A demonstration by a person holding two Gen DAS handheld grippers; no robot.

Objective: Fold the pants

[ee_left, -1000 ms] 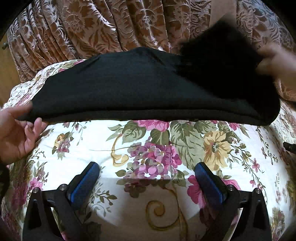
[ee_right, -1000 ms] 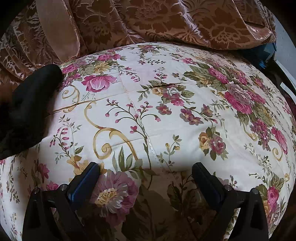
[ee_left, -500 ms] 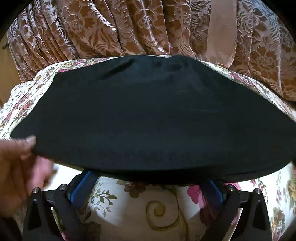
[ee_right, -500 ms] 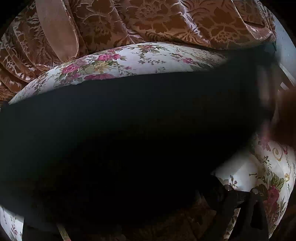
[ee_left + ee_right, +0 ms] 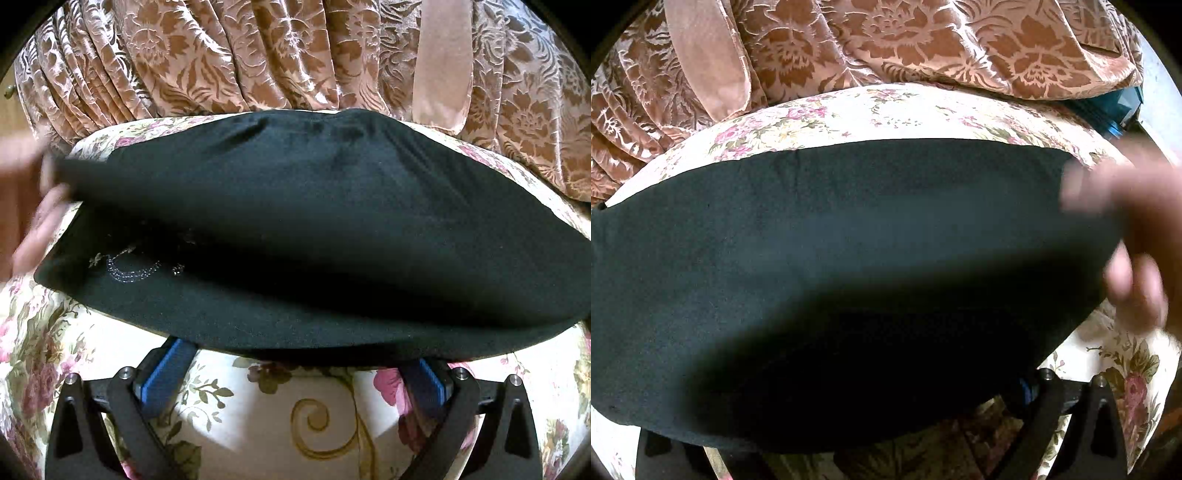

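Black pants (image 5: 314, 229) lie spread across the floral bedcover (image 5: 258, 417); a small sparkly motif (image 5: 129, 267) shows on the lower layer. A blurred bare hand (image 5: 37, 221) holds the cloth's left corner, and another hand (image 5: 1137, 240) is at its right end. My left gripper (image 5: 299, 354) rests on the bed, open, with the pants' near edge draped over its blue fingertips (image 5: 166, 369). My right gripper (image 5: 849, 373) is also open and mostly hidden under the pants (image 5: 831, 258); only its right finger (image 5: 1034, 391) shows.
A brown patterned curtain (image 5: 258, 55) hangs behind the bed. A blue object (image 5: 1119, 110) sits at the far right edge of the bed. Bare floral cover shows beyond the pants (image 5: 886, 110) and between the left fingers.
The hands drew the pants across the bed toward both grippers, covering the fingertips. The left hand has risen with the corner, baring the lower layer with the motif. Neither gripper moved.
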